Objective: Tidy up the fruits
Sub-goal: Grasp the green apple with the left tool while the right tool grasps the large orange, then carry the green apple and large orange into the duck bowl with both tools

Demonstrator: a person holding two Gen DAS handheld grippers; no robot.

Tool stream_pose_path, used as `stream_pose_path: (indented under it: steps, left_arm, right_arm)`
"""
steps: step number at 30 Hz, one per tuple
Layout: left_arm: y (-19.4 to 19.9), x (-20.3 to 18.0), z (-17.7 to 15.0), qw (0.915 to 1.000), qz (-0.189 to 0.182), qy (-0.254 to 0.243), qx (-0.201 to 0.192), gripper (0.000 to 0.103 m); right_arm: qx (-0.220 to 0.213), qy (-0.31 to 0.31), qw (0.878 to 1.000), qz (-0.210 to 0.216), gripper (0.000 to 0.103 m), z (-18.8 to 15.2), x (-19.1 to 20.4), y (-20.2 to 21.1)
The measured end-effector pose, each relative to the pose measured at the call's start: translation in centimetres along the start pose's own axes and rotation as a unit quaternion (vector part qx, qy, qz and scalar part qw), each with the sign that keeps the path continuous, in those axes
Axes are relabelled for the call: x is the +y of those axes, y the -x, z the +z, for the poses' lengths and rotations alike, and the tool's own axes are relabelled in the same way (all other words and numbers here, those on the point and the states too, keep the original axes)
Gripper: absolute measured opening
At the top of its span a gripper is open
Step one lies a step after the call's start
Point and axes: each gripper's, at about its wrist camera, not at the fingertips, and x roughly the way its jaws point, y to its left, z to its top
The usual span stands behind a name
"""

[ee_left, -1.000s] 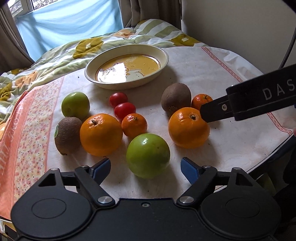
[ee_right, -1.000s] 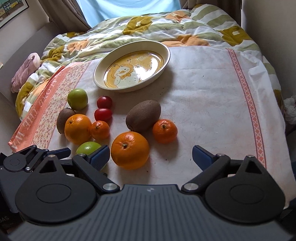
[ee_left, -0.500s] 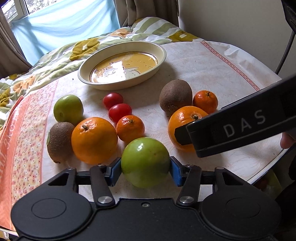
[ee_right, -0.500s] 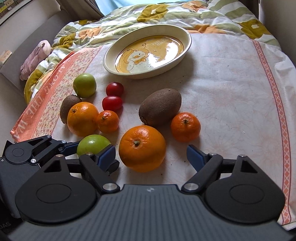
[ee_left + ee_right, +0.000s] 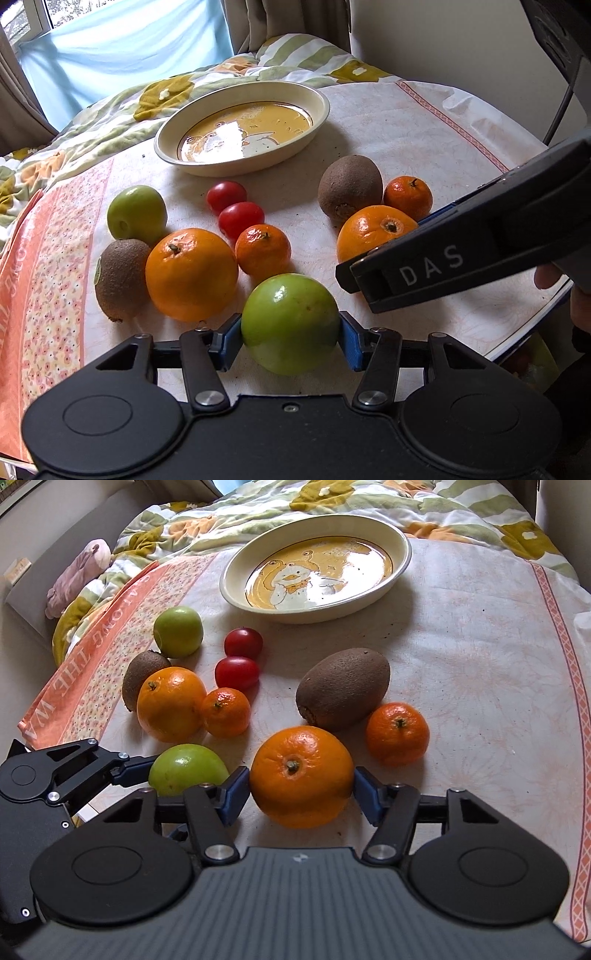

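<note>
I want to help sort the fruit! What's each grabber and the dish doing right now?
left gripper: shut on the near green apple.
right gripper: pads at both sides of the near big orange, which sits on the cloth.
dish: empty, upright.

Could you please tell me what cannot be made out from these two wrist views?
- Lower side of the near orange, left wrist view: hidden behind the right gripper.
- Lower part of the near green apple, right wrist view: covered by the right gripper's own finger; the left gripper flanks it.
- Whether either fruit is lifted off the cloth: contact hidden in both views.
- Most of the far kiwi, right wrist view: behind another orange.
</note>
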Motion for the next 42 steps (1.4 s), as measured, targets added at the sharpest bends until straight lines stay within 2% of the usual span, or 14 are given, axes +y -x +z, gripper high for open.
stream_pose_path:
  steps: [11, 20, 27, 32, 36, 39, 42]
  left_arm:
    - [1.2, 0.5, -0.5, 1.0, 0.005, 0.005, -0.004, 0.058]
    - [3.6, 0.9, 0.7, 0.9995, 0.012, 0.017, -0.024, 0.058]
    - [7.3, 1.6, 3.6, 0.9975, 0.031, 0.035, -0.053, 0.058]
    - [9.5, 3.1, 5.9, 0.995, 0.029, 0.047, -0.083, 0.058]
    - [10.0, 4.9, 8.3, 0.9925, 0.03, 0.057, -0.105, 0.058]
    - [9.6, 6.1, 10.1, 0.9914, 0.04, 0.046, -0.116, 0.058]
    - [8.9, 7.6, 11.8, 0.991, 0.034, 0.042, -0.122, 0.058]
  right_arm:
    - [-0.003, 0.015, 1.0, -0.009, 0.075, -0.1, 0.5, 0.0]
    - [-0.027, 0.014, 1.0, -0.002, 0.075, 0.2, 0.8, 3.2]
    - [-0.068, 0.011, 0.998, -0.001, 0.075, 2.3, 0.6, 7.6]
    - [-0.094, 0.019, 0.995, -0.004, 0.075, 4.3, 0.5, 10.4]
    - [-0.109, -0.002, 0.994, -0.011, 0.075, 6.6, 0.0, 11.6]
    - [-0.116, -0.011, 0.993, -0.016, 0.075, 8.2, -0.2, 11.7]
    - [-0.123, -0.013, 0.992, -0.024, 0.075, 9.9, -0.2, 11.4]
